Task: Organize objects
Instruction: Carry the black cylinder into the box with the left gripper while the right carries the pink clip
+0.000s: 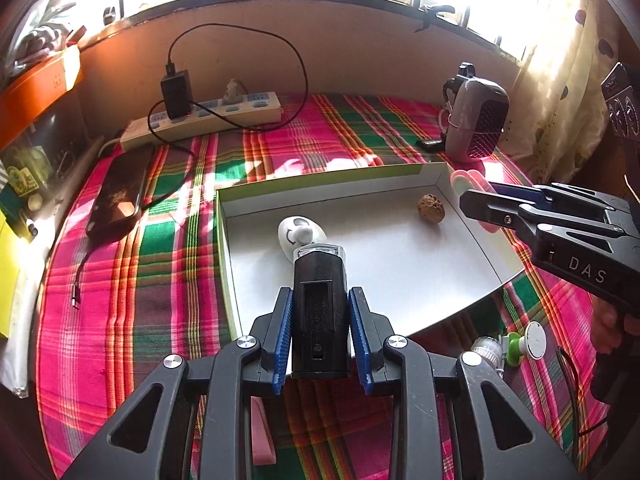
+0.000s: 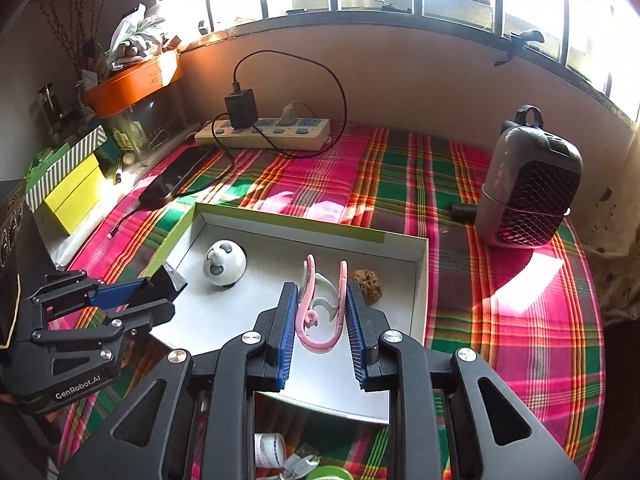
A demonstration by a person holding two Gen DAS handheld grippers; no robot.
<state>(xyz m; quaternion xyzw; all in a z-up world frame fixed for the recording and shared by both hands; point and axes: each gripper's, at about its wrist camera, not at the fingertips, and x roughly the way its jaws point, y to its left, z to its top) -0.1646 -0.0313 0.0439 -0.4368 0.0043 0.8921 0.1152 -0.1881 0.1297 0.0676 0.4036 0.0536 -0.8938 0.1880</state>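
Note:
A shallow white box (image 1: 472,236) (image 2: 420,292) with a green rim lies on the plaid cloth. In it are a white panda toy (image 1: 298,234) (image 2: 224,262) and a brown walnut (image 1: 430,208) (image 2: 370,284). My left gripper (image 1: 320,320) (image 2: 160,284) is shut on a black rectangular device (image 1: 319,312) and holds it over the box's near left part. My right gripper (image 2: 320,312) (image 1: 476,196) is shut on a pink and white clip (image 2: 320,308) (image 1: 466,180), held above the box's right side.
A power strip (image 1: 200,116) (image 2: 264,132) with a black charger and cable lies at the back. A dark phone (image 1: 120,196) (image 2: 180,176) lies at the left. A grey heater (image 1: 476,120) (image 2: 528,184) stands at the right. Small green and white items (image 1: 520,344) lie in front of the box.

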